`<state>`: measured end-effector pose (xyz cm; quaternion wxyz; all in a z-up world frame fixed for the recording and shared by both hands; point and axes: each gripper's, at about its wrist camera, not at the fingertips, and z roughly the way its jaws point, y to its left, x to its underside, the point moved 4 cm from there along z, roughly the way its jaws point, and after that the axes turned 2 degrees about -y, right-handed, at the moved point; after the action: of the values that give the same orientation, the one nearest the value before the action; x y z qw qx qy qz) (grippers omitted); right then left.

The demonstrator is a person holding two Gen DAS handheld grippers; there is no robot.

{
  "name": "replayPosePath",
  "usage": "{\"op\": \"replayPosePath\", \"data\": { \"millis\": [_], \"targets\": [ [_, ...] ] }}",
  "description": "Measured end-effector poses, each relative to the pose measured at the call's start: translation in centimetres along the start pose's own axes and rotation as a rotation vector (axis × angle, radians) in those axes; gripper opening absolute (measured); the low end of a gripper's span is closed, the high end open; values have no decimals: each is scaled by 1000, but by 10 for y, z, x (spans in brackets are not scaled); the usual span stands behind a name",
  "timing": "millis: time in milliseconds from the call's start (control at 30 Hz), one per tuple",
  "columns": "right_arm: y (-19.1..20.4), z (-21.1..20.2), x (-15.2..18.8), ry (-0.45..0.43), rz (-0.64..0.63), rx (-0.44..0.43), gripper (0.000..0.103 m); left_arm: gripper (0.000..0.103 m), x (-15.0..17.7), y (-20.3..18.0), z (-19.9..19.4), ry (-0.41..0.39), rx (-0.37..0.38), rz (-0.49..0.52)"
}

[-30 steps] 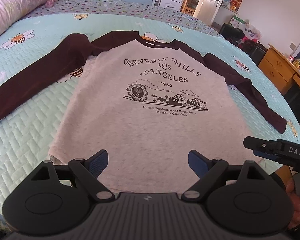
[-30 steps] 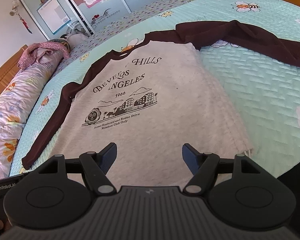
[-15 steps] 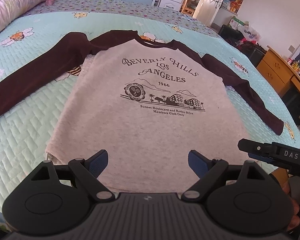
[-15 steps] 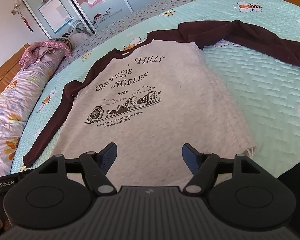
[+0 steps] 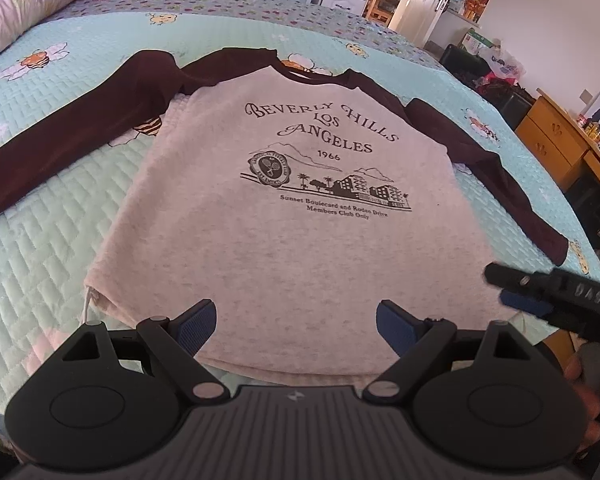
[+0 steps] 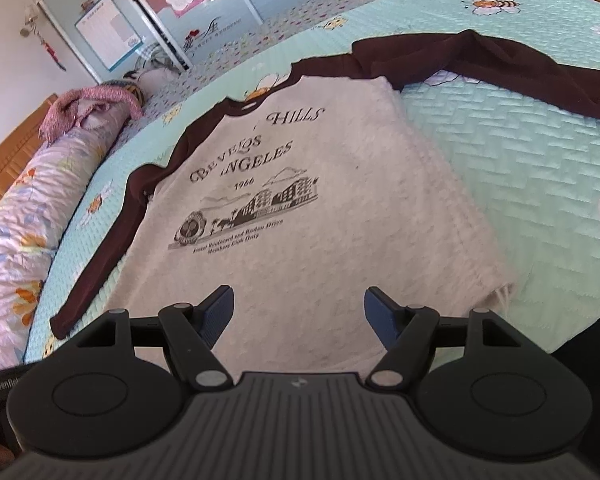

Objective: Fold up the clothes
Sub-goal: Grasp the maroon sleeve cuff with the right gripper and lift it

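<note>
left gripper (image 5: pixel 296 320) and right gripper (image 6: pixel 298 310) both gape wide and empty above the hem, seemingly poised to start folding. the shirt (image 5: pixel 300 208) lies flat, print up, sleeves spread, on the bed (image 5: pixel 40 240). the left sleeve end runs out of frame.

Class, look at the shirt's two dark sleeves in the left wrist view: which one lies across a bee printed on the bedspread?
The sleeve on the picture's left: a bee peeks out beneath its lower edge. The sleeve on the right covers no bee.
</note>
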<state>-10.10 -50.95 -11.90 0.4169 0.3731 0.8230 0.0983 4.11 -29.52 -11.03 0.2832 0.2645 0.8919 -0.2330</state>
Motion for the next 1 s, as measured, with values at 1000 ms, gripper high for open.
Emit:
{"op": "replayPosePath", "data": {
  "millis": [1000],
  "targets": [
    [-312, -51, -117, -475, 701, 128, 80, 90, -1, -27, 41, 131, -65, 63]
  ]
}}
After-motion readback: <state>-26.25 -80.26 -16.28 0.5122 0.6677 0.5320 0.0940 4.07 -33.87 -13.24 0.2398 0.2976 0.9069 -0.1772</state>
